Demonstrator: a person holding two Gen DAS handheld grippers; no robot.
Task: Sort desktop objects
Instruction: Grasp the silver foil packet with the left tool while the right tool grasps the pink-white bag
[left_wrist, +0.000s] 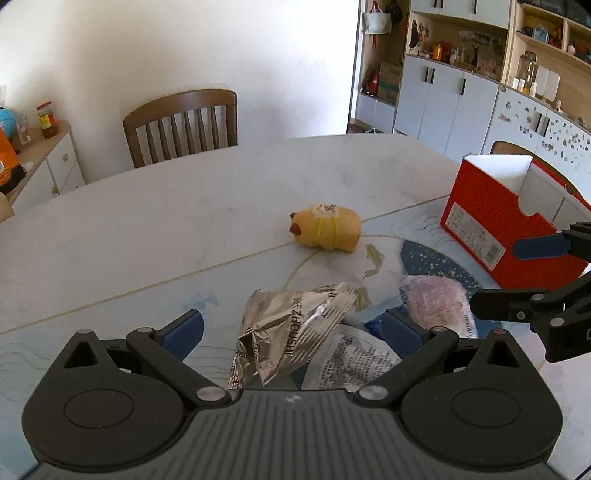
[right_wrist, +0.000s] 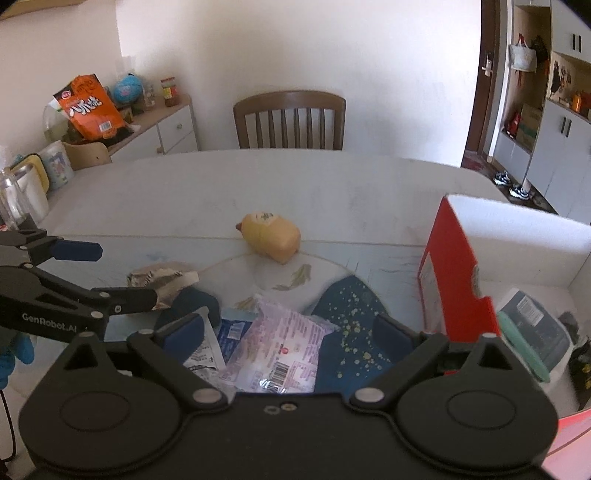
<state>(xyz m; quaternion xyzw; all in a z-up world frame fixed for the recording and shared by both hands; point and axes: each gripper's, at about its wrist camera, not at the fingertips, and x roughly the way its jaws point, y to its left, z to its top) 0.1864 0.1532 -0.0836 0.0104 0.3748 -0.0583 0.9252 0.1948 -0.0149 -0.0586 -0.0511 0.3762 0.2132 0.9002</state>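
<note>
While both sets of jaws stand wide open and hold nothing, the left gripper (left_wrist: 291, 330) brackets a foil wrapper (left_wrist: 295, 328) at bottom centre, and the right gripper (right_wrist: 290, 330) hangs over a pink packet (right_wrist: 280, 350) at bottom centre of its view. I judge this the reach-and-pick stage. Next, each gripper should drop lower and close on its thin packet, then carry it to the red box (right_wrist: 454, 277) at right, which already holds items. A yellow toy (left_wrist: 328, 229) lies mid-table, untouched.
</note>
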